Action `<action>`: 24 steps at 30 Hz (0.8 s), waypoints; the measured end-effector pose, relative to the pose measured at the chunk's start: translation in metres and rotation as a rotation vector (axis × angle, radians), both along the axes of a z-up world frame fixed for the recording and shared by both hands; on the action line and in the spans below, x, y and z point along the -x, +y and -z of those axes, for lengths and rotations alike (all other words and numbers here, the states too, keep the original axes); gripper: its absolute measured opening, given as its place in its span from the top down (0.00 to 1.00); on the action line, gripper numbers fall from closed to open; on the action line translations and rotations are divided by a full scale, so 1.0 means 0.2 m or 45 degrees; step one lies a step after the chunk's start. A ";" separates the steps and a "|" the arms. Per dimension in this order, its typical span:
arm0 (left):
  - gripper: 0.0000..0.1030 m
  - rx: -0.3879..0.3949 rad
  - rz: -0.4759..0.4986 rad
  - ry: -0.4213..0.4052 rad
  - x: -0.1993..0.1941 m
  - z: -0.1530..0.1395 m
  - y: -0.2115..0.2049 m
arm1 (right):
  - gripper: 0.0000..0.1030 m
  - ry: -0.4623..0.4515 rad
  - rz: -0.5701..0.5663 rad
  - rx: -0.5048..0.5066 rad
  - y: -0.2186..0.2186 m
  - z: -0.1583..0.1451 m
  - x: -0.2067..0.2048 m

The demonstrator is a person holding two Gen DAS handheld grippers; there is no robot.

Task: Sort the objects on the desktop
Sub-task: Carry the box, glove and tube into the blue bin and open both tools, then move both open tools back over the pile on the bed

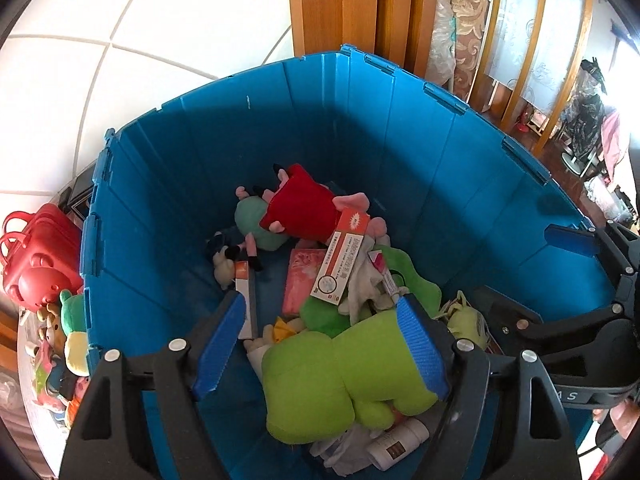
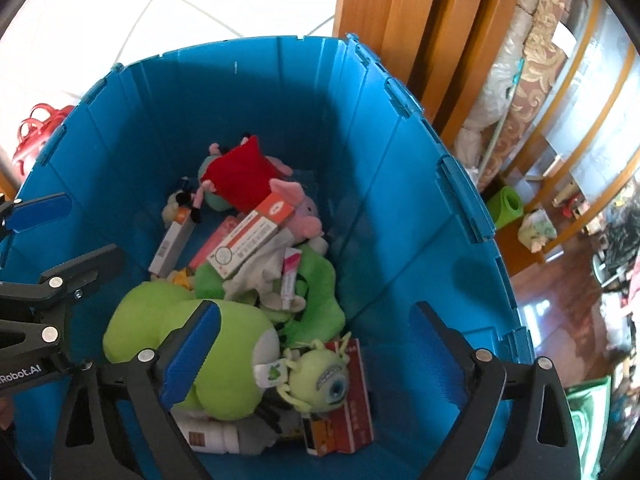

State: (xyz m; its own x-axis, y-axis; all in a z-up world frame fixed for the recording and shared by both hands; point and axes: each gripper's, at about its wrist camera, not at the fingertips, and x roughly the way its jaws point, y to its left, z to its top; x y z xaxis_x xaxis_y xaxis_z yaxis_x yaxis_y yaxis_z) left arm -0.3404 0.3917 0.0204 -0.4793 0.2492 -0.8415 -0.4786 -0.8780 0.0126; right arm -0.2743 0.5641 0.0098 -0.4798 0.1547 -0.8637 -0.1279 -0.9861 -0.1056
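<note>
A deep blue plastic bin (image 1: 360, 128) (image 2: 400, 200) holds a heap of sorted things. On top lie a bright green plush (image 1: 344, 376) (image 2: 208, 340), a red and pink plush (image 1: 304, 212) (image 2: 244, 180), an orange-and-white box (image 1: 340, 260) (image 2: 252, 236), a one-eyed green monster toy (image 2: 324, 376) and a white bottle (image 1: 396, 444) (image 2: 208, 438). My left gripper (image 1: 320, 344) hangs open and empty above the green plush. My right gripper (image 2: 316, 344) is open and empty above the monster toy. Each gripper shows at the edge of the other's view.
Left of the bin stand a red toy case (image 1: 36, 260) (image 2: 36, 136) and a pile of small plush toys (image 1: 64, 344). Wooden door frames (image 1: 352, 4) (image 2: 400, 20) rise behind the bin. White floor tiles (image 1: 120, 40) lie to the far left.
</note>
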 end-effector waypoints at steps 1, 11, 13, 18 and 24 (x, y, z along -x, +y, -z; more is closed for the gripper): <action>0.25 -0.006 0.003 0.001 -0.01 -0.01 -0.01 | 0.02 -0.002 0.000 -0.004 0.00 0.00 0.00; 0.24 -0.189 0.046 0.215 -0.26 -0.26 -0.34 | 0.00 0.107 -0.032 0.089 -0.13 -0.18 -0.16; 0.21 -0.231 0.008 0.282 -0.31 -0.30 -0.47 | 0.00 0.175 -0.061 0.109 -0.23 -0.25 -0.22; 0.19 -0.282 -0.126 0.407 -0.40 -0.30 -0.85 | 0.00 0.369 -0.133 0.111 -0.55 -0.41 -0.38; 0.19 -0.239 -0.335 0.437 -0.45 -0.12 -1.40 | 0.00 0.527 -0.228 0.147 -0.96 -0.47 -0.50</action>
State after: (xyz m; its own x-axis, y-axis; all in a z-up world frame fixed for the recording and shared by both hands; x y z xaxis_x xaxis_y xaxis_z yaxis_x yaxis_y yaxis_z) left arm -0.2505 0.1127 0.0446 -0.7895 0.2148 -0.5750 -0.2355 -0.9711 -0.0394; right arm -0.1750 0.3715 0.1039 -0.7981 -0.0478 -0.6006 0.0371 -0.9989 0.0301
